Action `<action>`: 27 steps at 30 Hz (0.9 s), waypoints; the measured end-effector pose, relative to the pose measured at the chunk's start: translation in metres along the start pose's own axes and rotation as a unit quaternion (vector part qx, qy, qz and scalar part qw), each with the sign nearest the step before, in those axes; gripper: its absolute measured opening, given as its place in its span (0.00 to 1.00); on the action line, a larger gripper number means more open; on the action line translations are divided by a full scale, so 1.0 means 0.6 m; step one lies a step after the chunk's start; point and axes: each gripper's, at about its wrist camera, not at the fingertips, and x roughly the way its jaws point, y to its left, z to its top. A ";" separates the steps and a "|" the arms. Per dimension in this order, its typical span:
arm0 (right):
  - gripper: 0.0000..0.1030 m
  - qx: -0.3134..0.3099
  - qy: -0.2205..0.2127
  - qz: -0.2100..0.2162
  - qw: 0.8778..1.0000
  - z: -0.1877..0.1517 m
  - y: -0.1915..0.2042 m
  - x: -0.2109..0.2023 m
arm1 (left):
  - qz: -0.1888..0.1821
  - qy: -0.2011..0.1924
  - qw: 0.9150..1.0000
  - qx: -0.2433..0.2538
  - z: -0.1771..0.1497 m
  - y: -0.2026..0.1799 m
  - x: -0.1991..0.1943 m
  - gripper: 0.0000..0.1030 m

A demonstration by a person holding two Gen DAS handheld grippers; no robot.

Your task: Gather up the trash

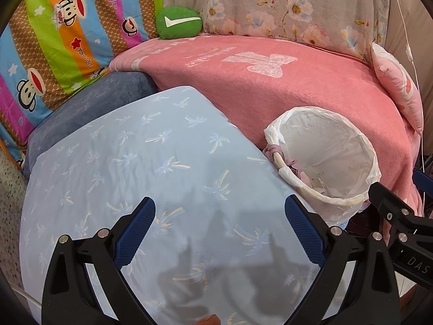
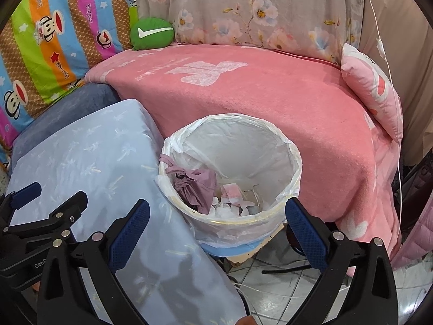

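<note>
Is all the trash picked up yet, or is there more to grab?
Looks nearly done. The lined bin already holds a folded purple umbrella and crumpled papers. Both the left gripper and right gripper are open and hold nothing. The blue table shows no trash left, so little seems to remain.

1. The cushion cover (image 1: 135, 162) is pale blue, patterned with small white and cream palm trees.
2. The blanket (image 2: 270, 103) is pink with a white emblem.
3. The bin liner (image 2: 243, 146) is translucent white; the bin base (image 2: 230, 249) is light blue.
4. Inside the bin lies a mauve folded umbrella (image 2: 197, 187) among white and pink paper scraps (image 2: 232, 200).
5. The round pillow (image 1: 178, 23) is green with a white check mark.
6. The striped sheet (image 1: 54, 40) shows cartoon monkeys on green, orange, blue and magenta bands.
7. The back drape (image 2: 243, 13) is grey with pastel flowers.
8. Each claw's pads (image 2: 130, 233) are blue on black arms.
</note>
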 end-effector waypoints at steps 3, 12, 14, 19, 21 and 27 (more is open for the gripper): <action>0.95 -0.001 -0.001 -0.001 1.000 -0.001 -0.002 -0.001 | 0.003 0.000 1.000 0.002 -0.001 -0.001 -0.001 0.90; 0.95 0.000 0.001 -0.005 1.000 -0.005 -0.010 -0.004 | 0.007 0.007 1.000 0.006 -0.002 -0.016 0.000 0.90; 0.95 0.000 0.002 -0.007 1.000 -0.006 -0.013 -0.003 | 0.008 0.010 1.000 0.006 -0.002 -0.018 0.002 0.90; 0.95 0.001 0.004 -0.010 1.000 -0.009 -0.018 -0.002 | 0.013 0.013 1.000 0.001 -0.003 -0.021 0.004 0.90; 0.95 0.002 0.005 -0.011 1.000 -0.010 -0.020 -0.001 | 0.013 0.016 1.000 -0.001 -0.003 -0.022 0.005 0.90; 0.95 0.002 0.009 -0.014 1.000 -0.011 -0.022 0.001 | 0.014 0.019 1.000 -0.003 -0.005 -0.028 0.004 0.90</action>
